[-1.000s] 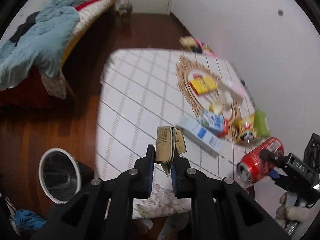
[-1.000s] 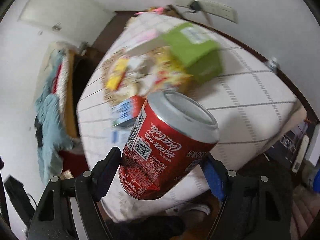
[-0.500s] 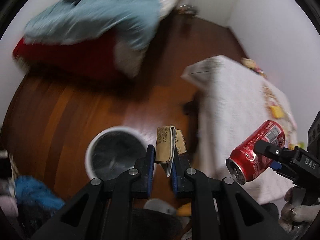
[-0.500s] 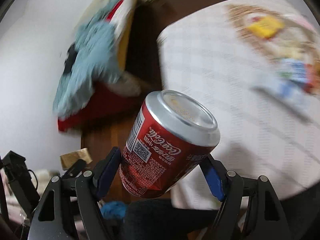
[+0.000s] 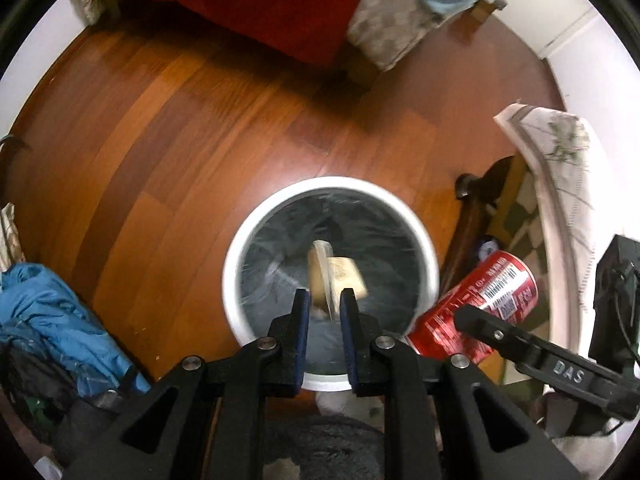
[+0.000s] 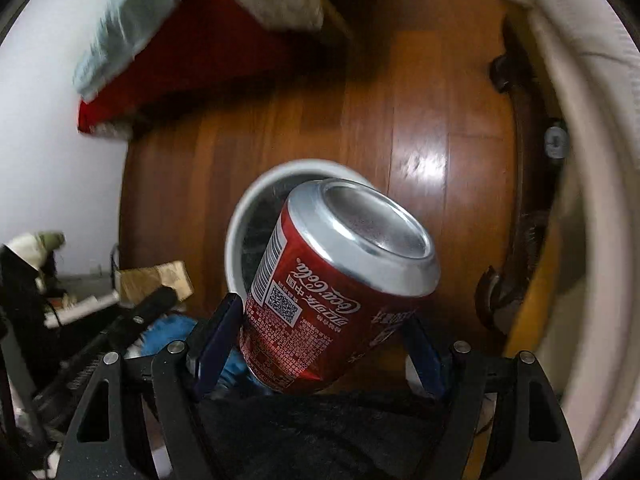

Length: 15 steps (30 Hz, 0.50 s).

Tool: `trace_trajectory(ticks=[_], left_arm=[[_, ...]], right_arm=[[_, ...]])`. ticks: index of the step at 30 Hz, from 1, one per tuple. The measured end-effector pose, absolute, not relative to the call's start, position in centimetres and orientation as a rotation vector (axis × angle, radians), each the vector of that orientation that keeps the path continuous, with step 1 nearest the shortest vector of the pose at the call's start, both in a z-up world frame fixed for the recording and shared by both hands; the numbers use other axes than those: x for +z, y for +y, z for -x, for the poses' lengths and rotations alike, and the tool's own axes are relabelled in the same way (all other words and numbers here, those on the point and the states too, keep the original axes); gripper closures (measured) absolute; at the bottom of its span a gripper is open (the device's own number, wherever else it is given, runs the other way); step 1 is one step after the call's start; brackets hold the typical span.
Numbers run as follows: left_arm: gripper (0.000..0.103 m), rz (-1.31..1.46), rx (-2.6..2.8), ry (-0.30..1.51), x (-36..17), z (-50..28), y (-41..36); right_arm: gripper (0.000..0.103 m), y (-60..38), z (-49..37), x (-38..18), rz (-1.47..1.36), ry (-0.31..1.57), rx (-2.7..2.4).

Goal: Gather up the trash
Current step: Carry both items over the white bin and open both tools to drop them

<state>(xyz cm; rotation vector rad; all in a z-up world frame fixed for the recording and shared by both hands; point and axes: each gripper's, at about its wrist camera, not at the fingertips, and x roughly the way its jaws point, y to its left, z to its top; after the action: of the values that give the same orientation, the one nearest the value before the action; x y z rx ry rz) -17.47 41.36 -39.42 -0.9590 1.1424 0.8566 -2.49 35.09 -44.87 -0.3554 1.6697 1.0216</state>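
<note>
1. Trash bin [image 5: 332, 182]: white rim, black liner, standing on the wooden floor [image 5: 180, 140].
2. Left gripper [image 5: 324, 296]: directly above the bin. Its fingers have just been opening and stand narrowly apart. The folded brown paper [image 5: 336, 276] is blurred at their tips, over the bin's mouth.
3. Right gripper [image 6: 324, 316]: at the bin's rim. Its fingers clamp the tilted red cola can [image 6: 340, 272].

Wooden floor [image 5: 208, 128] of reddish-brown planks, glossy, running to the white walls. Standing on it, a round white-rimmed bin [image 5: 332, 280] with a dark liner. Heaped at one edge, blue cloth [image 5: 52, 320]. Along the far edge, a red-draped bed [image 5: 256, 4]. At the other side, a dark table leg [image 5: 472, 216].
</note>
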Motion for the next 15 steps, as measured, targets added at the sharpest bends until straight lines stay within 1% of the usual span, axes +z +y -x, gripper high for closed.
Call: trace_trajectory(ticks=[2,4,5,6,7,8,9,15], left_arm=[[0.07,0.949,0.882,1.146,-39.6,18.2,41.6],[0.018,0.943,0.913,1.129,-39.4,19.3,42.0],[0.011,0.929,0.942,1.12,-39.2,19.7,42.1],[0.008,0.918,0.96,1.116,-39.2,20.0,42.1],[0.008,0.91,0.976,1.118,-39.1,20.4,42.1],[0.008,0.904,0.988,1.122,-39.1,20.6,42.1],[0.008,0.894,0.999,1.119,-39.0,20.9,42.1],[0.007,0.836,1.057,1.087,-37.6,21.5,40.7]], right_arm=[[0.024,36.8,3.2,-46.5,0.392,1.697,1.033],[0.023,38.0,3.9,-47.7,0.437,1.713,1.037],[0.023,38.4,4.0,-48.1,0.457,1.716,1.04],[0.021,38.7,4.1,-48.5,0.481,1.71,1.039],[0.017,38.4,4.2,-48.7,0.503,1.701,1.04],[0.002,38.5,4.6,-48.8,0.522,1.687,1.042],[0.0,38.2,4.8,-48.6,0.537,1.67,1.042],[0.0,36.7,5.5,-46.5,0.661,1.529,1.031]])
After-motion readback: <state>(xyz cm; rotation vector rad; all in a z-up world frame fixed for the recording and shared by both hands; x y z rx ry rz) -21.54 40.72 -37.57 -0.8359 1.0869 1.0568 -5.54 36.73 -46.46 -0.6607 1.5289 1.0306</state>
